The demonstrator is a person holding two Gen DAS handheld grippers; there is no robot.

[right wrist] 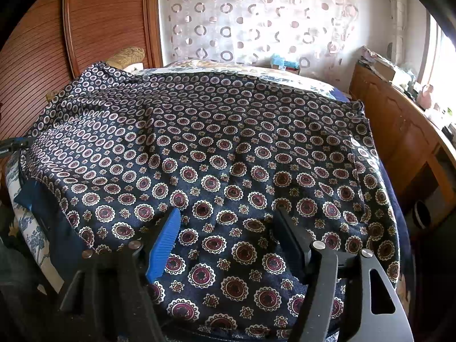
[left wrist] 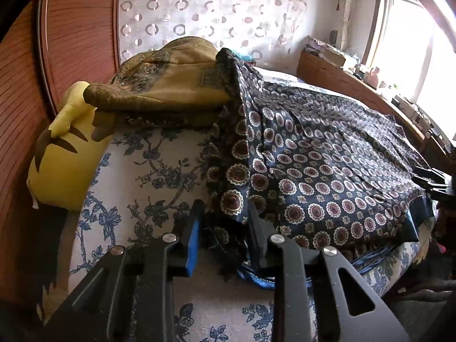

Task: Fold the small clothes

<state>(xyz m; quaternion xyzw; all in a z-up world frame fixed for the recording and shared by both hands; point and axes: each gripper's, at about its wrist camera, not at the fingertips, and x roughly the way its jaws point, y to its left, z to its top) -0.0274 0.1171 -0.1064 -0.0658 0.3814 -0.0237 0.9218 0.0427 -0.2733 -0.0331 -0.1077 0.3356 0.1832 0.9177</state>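
on bed [left wrist: 159, 171]: patterned garment [right wrist: 228, 156] spread; left gripper [left wrist: 225, 228], right gripper [right wrist: 228, 228] jaws apart.

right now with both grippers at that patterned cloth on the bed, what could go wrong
The left gripper has a bunched, fringed edge of the patterned cloth between its open fingers; closing may catch only part of it, giving a crooked fold. That cloth also lies against the olive folded pile, so a pull could drag the pile askew. The right gripper hovers open over flat fabric, with no edge to pinch.
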